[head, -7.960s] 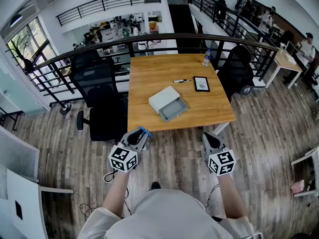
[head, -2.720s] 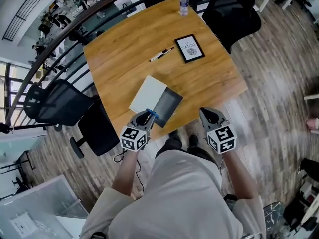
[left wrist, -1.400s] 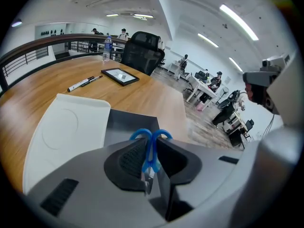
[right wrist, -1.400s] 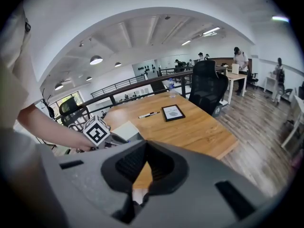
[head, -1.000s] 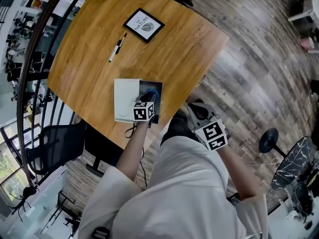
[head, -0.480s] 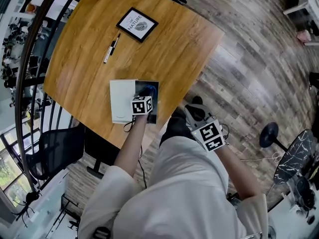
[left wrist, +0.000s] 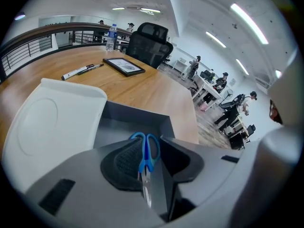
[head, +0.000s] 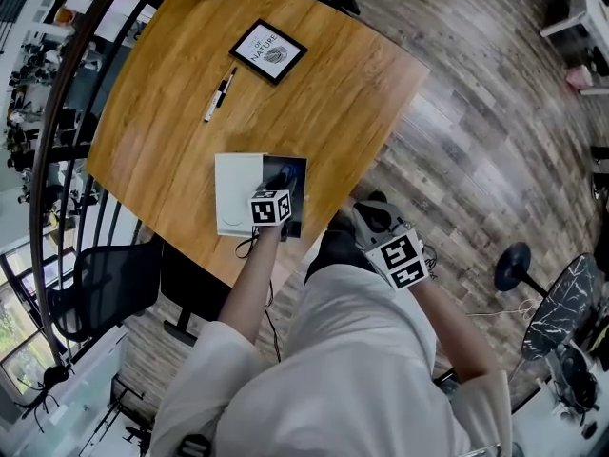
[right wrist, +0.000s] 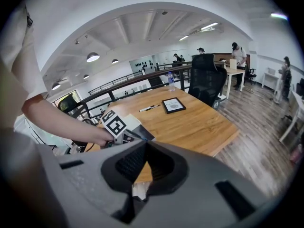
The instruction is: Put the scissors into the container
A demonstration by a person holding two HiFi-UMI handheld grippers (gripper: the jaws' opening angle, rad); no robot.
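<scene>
Warm wooden tabletop (head: 333, 93) carries everything that matters here, close to the edge nearest the person.

Between the jaws of the left gripper (left wrist: 151, 144) lie the blue-handled steel scissors (left wrist: 145, 152), handles pointing away and the blade running back towards the camera. The jaws have just been opening and now stand apart. The scissors lean against the left pad with a gap on the other side, so this looks like the release itself and not a carry. The gripper tips steeply downward, which suits letting the scissors slide off the pad.

Directly under and just ahead of the jaws sits the dark grey open box-shaped container (left wrist: 137, 120), its walls framing the scissors on the far side. To the left of the jaws, touching the container, is its flat white cover (left wrist: 52, 122), pushed aside so the opening stays free. Well beyond the jaws lie a black marker pen (left wrist: 80, 71) and a black framed card (left wrist: 123, 65), neither of them in the way.

The right gripper (right wrist: 142, 146) has its jaws together with nothing between them, held off the table edge, evidently unneeded for this drop.
</scene>
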